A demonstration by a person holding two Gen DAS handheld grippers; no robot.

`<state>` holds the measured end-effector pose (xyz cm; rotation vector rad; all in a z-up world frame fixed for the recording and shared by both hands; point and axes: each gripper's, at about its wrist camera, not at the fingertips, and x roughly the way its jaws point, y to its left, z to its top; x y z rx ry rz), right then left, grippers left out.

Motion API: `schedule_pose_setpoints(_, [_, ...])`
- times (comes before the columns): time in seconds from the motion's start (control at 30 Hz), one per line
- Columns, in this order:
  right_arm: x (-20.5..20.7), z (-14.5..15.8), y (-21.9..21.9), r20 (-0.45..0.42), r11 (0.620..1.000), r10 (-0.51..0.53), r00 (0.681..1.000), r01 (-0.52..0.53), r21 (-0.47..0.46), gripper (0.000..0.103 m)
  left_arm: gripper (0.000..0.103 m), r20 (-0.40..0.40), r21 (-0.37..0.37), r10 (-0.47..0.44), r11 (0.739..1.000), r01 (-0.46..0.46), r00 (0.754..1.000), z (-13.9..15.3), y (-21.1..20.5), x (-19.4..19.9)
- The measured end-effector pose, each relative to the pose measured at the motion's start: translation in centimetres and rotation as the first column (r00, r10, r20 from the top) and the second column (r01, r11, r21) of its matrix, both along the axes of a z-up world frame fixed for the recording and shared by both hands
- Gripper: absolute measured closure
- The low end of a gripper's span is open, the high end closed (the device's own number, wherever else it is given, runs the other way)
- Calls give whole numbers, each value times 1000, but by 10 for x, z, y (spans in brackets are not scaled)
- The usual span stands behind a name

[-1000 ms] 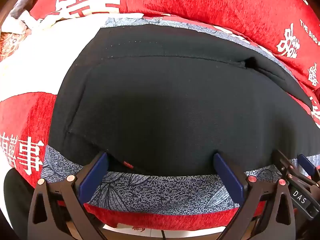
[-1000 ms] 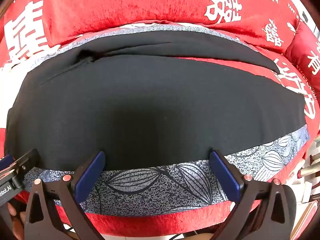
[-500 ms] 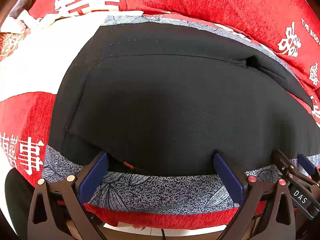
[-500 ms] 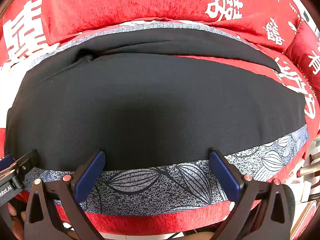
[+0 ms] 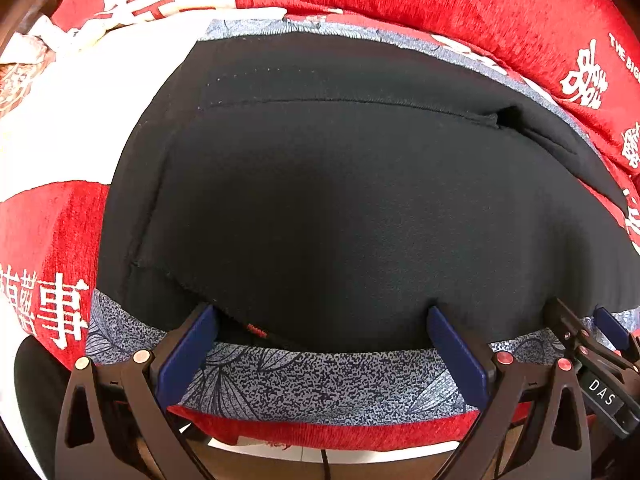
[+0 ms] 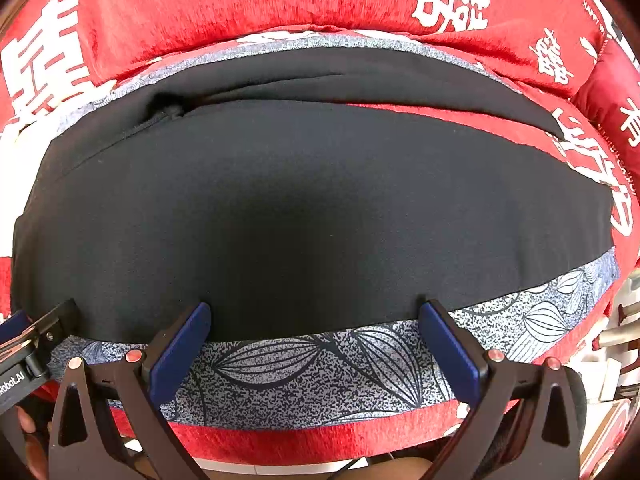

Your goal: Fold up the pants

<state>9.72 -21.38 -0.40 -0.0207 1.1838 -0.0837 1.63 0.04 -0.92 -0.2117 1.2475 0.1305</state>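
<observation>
The black pants (image 5: 340, 208) lie spread flat across a red sofa seat (image 5: 48, 236), their near edge running along the seat's grey leaf-print band (image 5: 320, 376). The waistband end sits on the left, where stitching and a seam show in the left wrist view; the legs run off to the right, and in the right wrist view the far leg (image 6: 360, 76) lies slightly apart from the near one, with a strip of red showing between them.

Both tools hover side by side at the near edge. The left gripper (image 5: 322, 320) has its fingers (image 5: 188, 352) spread wide, holding nothing, tips just at the hem of the cloth. The right gripper (image 6: 314, 316) is the same: released, wide, tips touching or just short of the edge; I can't tell which.

To my eye the step in hand is taking hold of the near edge to fold the near leg over the far one. Doing it well means sliding 1 finger of each gripper under the cloth so that only the pants get pinched, not the seat cover beneath. The 2 grips should sit well apart along the edge and close together, so the fabric lifts as 1 straight line. The small fold near the left fingers, where a red tag (image 5: 256, 330) peeks out, looks likely to bunch; it wants catching whole.
</observation>
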Motion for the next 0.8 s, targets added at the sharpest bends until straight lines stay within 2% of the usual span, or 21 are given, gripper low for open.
schedule_pose_setpoints(0.17, [3,0,1,-40,1000,-3,999,3,3,0,0,-57,-13,1,1000,-2,998,-1,1,4])
schedule_pose_setpoints(0.63, [4,0,1,-43,1000,-3,999,3,0,0,0,-65,-3,-2,1000,2,998,1,-2,9])
schedule_pose_setpoints(0.8, [3,-1,1,-48,1000,-2,999,2,-1,0,0,-154,-39,-23,999,18,988,4,-4,16])
